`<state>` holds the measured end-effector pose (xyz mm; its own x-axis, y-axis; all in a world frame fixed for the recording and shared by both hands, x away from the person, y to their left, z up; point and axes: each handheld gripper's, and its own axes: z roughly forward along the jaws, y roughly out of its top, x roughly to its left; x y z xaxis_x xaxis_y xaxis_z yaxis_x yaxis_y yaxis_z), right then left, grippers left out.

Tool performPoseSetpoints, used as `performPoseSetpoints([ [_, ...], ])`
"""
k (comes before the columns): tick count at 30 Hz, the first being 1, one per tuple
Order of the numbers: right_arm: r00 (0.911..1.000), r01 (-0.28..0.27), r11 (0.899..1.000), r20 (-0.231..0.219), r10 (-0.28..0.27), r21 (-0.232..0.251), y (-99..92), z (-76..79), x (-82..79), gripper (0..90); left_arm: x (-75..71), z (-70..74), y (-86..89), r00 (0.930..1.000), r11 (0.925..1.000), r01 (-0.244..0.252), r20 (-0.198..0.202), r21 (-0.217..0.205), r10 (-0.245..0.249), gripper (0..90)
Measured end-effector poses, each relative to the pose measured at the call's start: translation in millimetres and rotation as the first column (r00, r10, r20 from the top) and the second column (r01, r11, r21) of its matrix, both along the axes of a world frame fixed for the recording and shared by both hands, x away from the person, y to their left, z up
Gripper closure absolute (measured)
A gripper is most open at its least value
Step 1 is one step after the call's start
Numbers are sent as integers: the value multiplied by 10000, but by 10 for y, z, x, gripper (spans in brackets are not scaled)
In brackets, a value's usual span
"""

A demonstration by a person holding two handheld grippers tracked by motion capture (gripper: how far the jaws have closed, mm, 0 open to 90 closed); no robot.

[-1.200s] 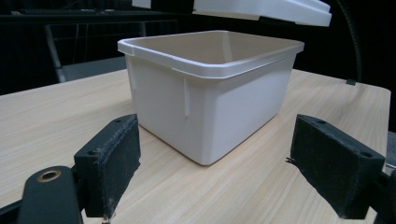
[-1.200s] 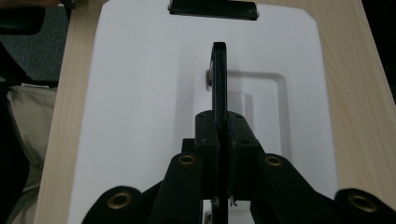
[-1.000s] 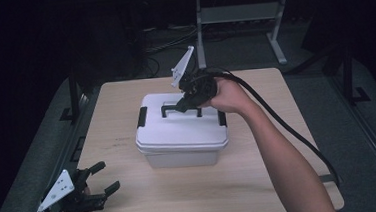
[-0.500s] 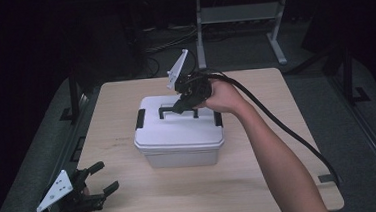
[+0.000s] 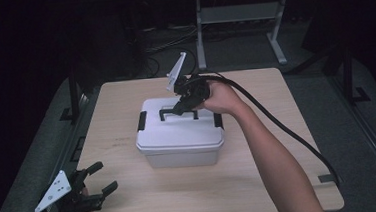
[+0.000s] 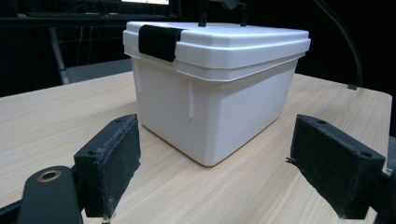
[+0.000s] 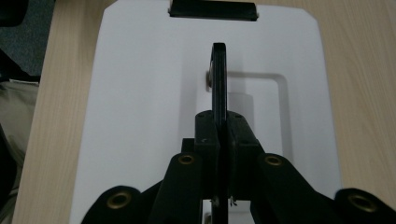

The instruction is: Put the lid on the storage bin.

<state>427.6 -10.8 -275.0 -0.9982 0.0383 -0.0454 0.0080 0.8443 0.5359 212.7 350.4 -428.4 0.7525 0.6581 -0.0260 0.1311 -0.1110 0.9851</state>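
Note:
A white lidded box (image 5: pixel 178 139) stands in the middle of the wooden table (image 5: pixel 275 95). Its black carrying handle (image 5: pixel 165 113) stands upright on the lid. My right gripper (image 5: pixel 182 108) reaches in from the right and is shut on that handle. In the right gripper view the thin handle (image 7: pixel 218 70) is pinched between the pads of the right gripper (image 7: pixel 219 128) above the white lid (image 7: pixel 135 93). My left gripper (image 5: pixel 105 176) rests open at the table's front left corner. In the left gripper view, the left gripper (image 6: pixel 215 172) faces the box (image 6: pixel 215 88) with nothing between its pads.
Black latches (image 6: pixel 159 41) clamp the lid at its ends (image 7: pixel 212 9). A thick black cable (image 5: pixel 283 129) trails from the right gripper across the table's right side. A metal stand (image 5: pixel 240 17) is on the floor behind the table. A dark tape mark (image 5: pixel 327 179) sits near the right edge.
The right gripper, still shut on the handle, has sunk a little toward the lid and shifted slightly left. The left gripper has stayed in place.

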Motion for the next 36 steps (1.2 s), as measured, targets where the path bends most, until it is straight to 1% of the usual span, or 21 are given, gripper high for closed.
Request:
performPoseSetpoints([
  [1,10000,19,10000,18,-19,-22,0,-9,4,845,-2,0,-1,10000,10000,-5,4,-12,5,157],
  [3,10000,27,10000,-82,-27,57,-9,-38,18,844,-5,0,1,10000,10000,-6,12,2,6,157],
  [10,10000,17,10000,-55,-17,31,1,-51,12,844,-7,3,4,10000,10000,-20,17,11,20,157],
  [17,9999,60,10000,-135,-60,0,16,-72,15,845,-13,3,10,10000,10000,-56,18,-34,56,157],
  [25,9998,47,9999,-198,-44,132,11,-94,21,844,-11,6,8,10000,10000,-60,18,-27,60,157],
  [30,9999,-6,9999,-103,7,130,4,-98,-4,837,-8,5,11,10000,10000,-59,-1,-18,59,157],
  [32,9999,63,9999,-150,-61,144,-11,-103,-4,835,-7,6,8,10000,10000,-51,10,2,51,157],
  [33,9997,107,9997,-201,-102,225,-22,-110,-6,833,-7,6,5,10000,10000,-51,24,14,51,157],
  [36,9998,107,9996,-150,-104,261,-25,-112,-10,833,-6,6,5,10000,10000,-45,29,11,45,157],
])
